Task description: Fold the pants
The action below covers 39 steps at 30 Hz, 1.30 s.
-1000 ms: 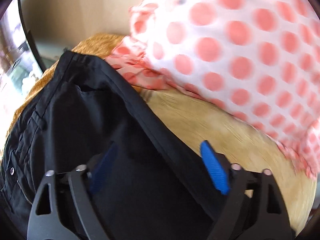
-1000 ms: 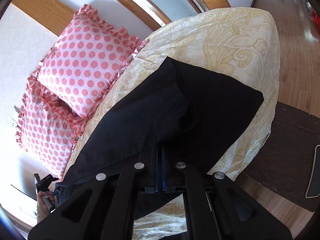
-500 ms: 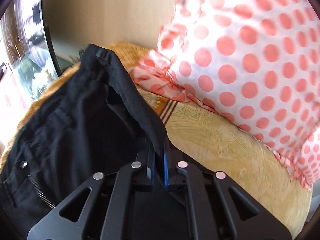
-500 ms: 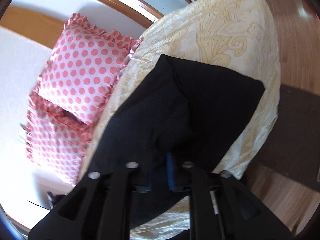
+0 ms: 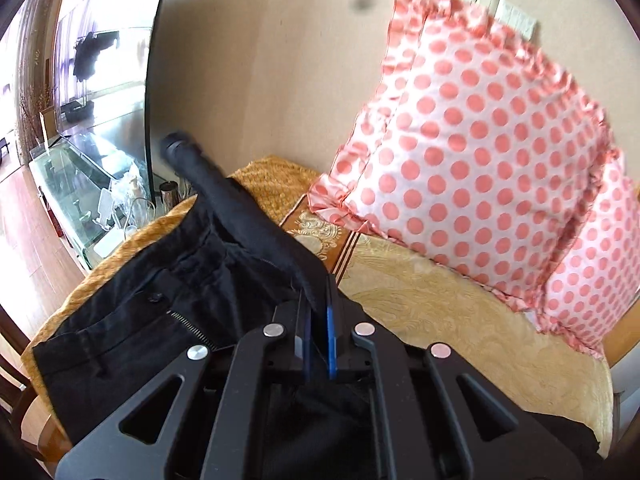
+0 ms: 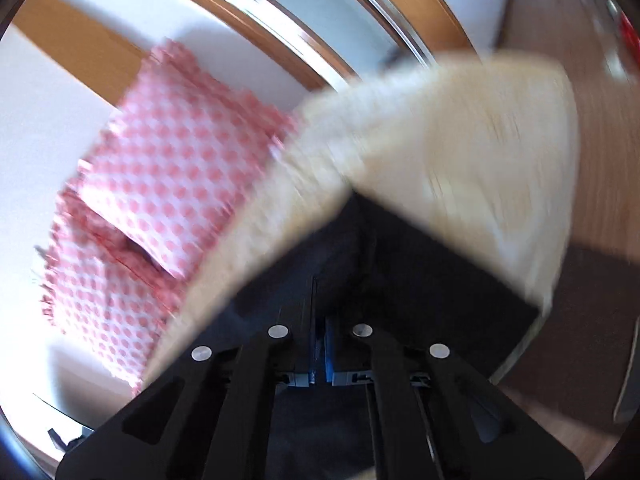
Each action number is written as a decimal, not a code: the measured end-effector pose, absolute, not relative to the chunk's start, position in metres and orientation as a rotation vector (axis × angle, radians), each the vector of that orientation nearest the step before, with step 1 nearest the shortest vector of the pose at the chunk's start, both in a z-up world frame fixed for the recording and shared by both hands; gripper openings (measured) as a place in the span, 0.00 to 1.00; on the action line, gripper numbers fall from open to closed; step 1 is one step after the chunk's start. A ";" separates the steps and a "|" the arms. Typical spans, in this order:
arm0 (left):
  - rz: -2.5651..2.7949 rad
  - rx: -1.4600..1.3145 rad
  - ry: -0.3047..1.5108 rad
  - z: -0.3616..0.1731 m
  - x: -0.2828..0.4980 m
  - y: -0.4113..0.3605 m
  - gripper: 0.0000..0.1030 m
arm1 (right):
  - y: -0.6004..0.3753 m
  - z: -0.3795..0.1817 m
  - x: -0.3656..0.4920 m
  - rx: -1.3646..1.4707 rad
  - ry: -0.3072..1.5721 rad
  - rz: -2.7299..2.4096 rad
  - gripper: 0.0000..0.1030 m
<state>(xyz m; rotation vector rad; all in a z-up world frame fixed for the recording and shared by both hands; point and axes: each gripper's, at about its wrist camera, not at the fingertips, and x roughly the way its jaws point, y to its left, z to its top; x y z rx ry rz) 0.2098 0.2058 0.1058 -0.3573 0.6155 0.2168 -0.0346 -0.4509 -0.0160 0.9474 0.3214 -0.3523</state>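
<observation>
Black pants [image 5: 168, 320] lie across a yellow patterned sofa seat, waist end with button and zipper at the left of the left wrist view. My left gripper [image 5: 318, 312] is shut on the waistband edge and holds that strip lifted, so it stands up toward the wall. In the blurred right wrist view the leg end of the pants [image 6: 432, 276] spreads over the seat's front edge. My right gripper [image 6: 320, 312] is shut on a fold of that black cloth, which rises into a peak at the pads.
Two pink polka-dot cushions [image 5: 480, 152] lean against the wall behind the seat [image 5: 460, 320]. A glass cabinet [image 5: 76, 184] stands left of the sofa. Wooden floor [image 6: 600, 120] and a dark rug [image 6: 580, 320] lie beyond the seat's far end.
My left gripper shut on the waistband and pulled it up and away from the cushions. My right gripper loosened for a moment, shut again on the leg cloth and rose; its view is now blurred.
</observation>
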 end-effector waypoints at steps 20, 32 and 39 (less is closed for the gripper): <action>0.416 -0.476 0.557 0.008 0.011 0.218 0.47 | -0.467 -0.063 -0.062 0.924 0.465 -0.490 0.03; 0.491 -0.754 0.579 0.004 0.010 0.298 0.65 | -0.473 -0.064 -0.055 0.943 0.455 -0.508 0.03; 0.523 -0.790 0.618 0.003 0.026 0.341 0.61 | -0.473 -0.064 -0.054 0.942 0.461 -0.506 0.03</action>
